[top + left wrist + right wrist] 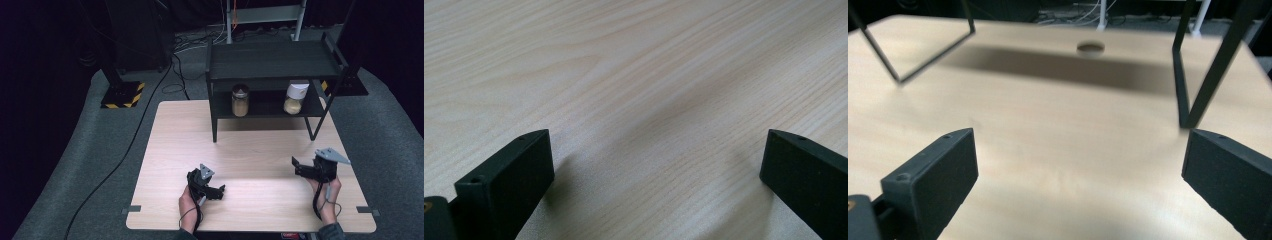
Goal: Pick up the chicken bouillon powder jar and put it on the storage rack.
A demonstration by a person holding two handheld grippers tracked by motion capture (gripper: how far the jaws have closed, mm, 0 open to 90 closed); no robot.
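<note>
While both tools stand empty and wide, the right tool [304,169] should approach squarely the white-lidded glass jar [295,98] ahead on the black shelf [270,62]; left tool [214,190] rests on the pale wooden worktop [250,150].

Dim room, lit table [250,150]; right gripper view blurred (soft shadows).

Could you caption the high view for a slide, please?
Both open grippers, left and right, hover over table before two-jar shelf.
</note>
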